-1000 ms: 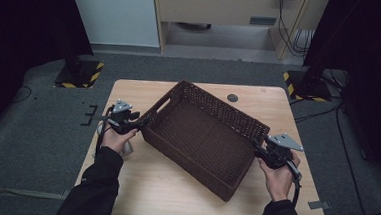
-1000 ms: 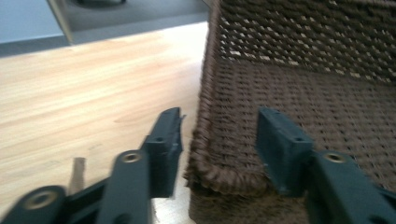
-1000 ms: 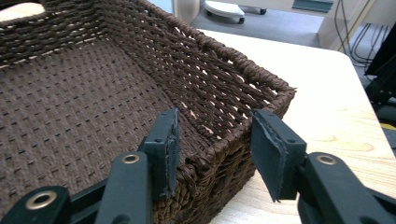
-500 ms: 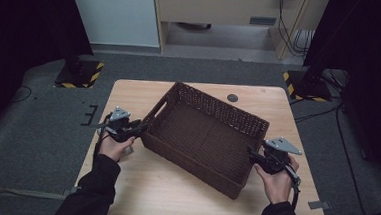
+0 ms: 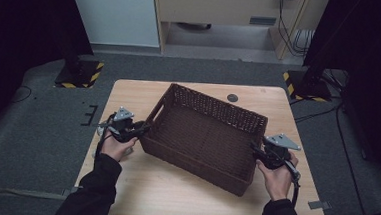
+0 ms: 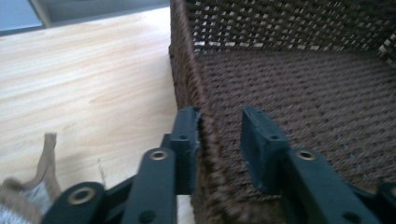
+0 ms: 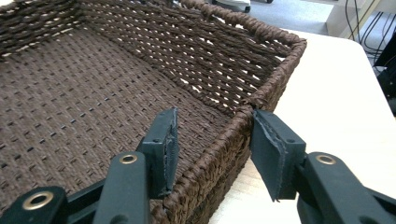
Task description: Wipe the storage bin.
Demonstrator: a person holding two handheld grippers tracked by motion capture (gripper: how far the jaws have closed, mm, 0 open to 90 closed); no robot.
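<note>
Basket point(image 5: 204, 133) of dark brown wicker sits askew on the wooden table point(image 5: 173, 196), stretched between the two grippers, with one short end at each. At the left gripper point(image 5: 144, 129) the basket's end wall runs up between the jaws: in the left gripper view the outer pad lies against the outside of the woven rim point(image 6: 198, 116), while the inner pad stands a little off the weave, inside the basket over its floor. These jaws have just been closing, and they are narrow around the wall without both pads pressing on it. Just beside this gripper, on the outer side, a frayed scrap of tan cloth point(image 6: 44, 161) lies on the tabletop.

At the right gripper point(image 5: 253, 150) the opposite end wall likewise passes between the jaws. In the right gripper view one pad hangs inside the basket, close to the rim point(image 7: 219, 140), and the other stands outside it, apart from the weave, above bare table. These jaws have just been closing as well; they straddle the wall at a middling width with a gap on both sides, so nothing is clamped.

Beyond the basket, well away from both grippers, a small dark round disc point(image 5: 232, 97) lies near the table's far edge
</note>
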